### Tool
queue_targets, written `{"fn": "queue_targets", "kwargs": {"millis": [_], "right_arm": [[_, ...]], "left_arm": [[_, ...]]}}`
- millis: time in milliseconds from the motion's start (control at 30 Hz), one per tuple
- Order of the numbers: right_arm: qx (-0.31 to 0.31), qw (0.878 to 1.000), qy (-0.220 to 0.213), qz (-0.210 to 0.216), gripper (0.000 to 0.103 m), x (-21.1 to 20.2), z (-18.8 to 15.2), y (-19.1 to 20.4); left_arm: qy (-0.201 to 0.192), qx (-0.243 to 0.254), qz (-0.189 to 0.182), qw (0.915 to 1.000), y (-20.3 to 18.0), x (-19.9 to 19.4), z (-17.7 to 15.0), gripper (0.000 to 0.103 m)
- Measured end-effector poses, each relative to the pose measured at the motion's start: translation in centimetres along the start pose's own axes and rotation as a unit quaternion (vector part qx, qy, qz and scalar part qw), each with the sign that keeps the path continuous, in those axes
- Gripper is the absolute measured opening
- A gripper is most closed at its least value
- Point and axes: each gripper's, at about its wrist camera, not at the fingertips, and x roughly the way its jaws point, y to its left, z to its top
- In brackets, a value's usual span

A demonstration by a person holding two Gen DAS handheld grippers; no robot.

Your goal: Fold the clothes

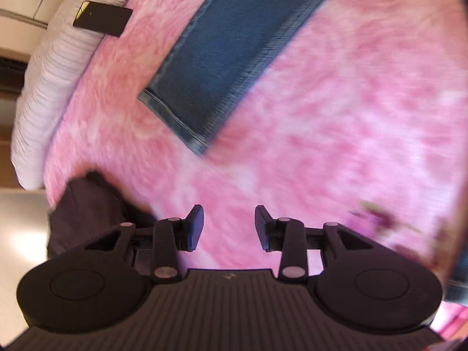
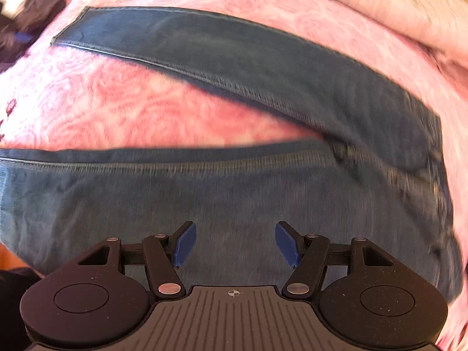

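A pair of blue jeans lies spread flat on a pink fluffy blanket, its two legs splayed apart. My right gripper is open and empty, hovering over the near leg. In the left wrist view one jeans leg runs diagonally from the top right, its hem pointing toward me. My left gripper is open and empty over the bare pink blanket, short of that hem.
A dark crumpled garment lies at the blanket's left edge, close to my left gripper. A white striped pillow with a black phone-like slab on it sits beyond. Pale folded bedding lies at the far right.
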Motion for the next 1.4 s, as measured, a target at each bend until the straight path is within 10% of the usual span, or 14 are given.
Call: {"fn": "queue_targets", "kwargs": {"millis": [367,533,600,667,800,967,1233,1400], "right_arm": [[-0.042,0.997,-0.022,0.054,0.064,-1.2,-4.2,4.6],[-0.074,0.995,-0.027,0.063,0.064,0.2,-3.2,7.0],[-0.079,0.995,-0.024,0.062,0.064,1.1,-2.7,8.0],[-0.085,0.995,-0.018,0.054,0.064,2.3,-2.2,8.9],[-0.085,0.996,-0.013,0.023,0.064,4.5,-0.8,10.2],[-0.044,0.999,-0.013,0.015,0.064,7.0,2.1,11.1],[0.033,0.992,-0.037,-0.113,0.064,6.3,3.6,7.7],[0.13,0.977,-0.034,-0.168,0.064,7.9,3.7,0.0]], "left_arm": [[0.007,-0.111,-0.172,0.9788,-11.8,-7.9,-7.4,0.037],[0.031,-0.307,-0.261,0.9147,-11.4,-5.5,-9.8,0.037],[0.009,-0.344,-0.289,0.8934,-11.1,-5.2,-10.4,0.031],[-0.013,-0.379,-0.316,0.8697,-10.8,-5.0,-11.1,0.002],[-0.063,-0.426,-0.37,0.8232,-8.4,-4.6,-12.6,0.0],[-0.098,-0.552,-0.379,0.7366,-3.0,-2.4,-17.3,0.0],[-0.1,-0.51,-0.407,0.7515,-2.0,-1.8,-17.8,0.0],[-0.073,-0.488,-0.395,0.7748,-3.7,-2.5,-19.7,0.0]]}}
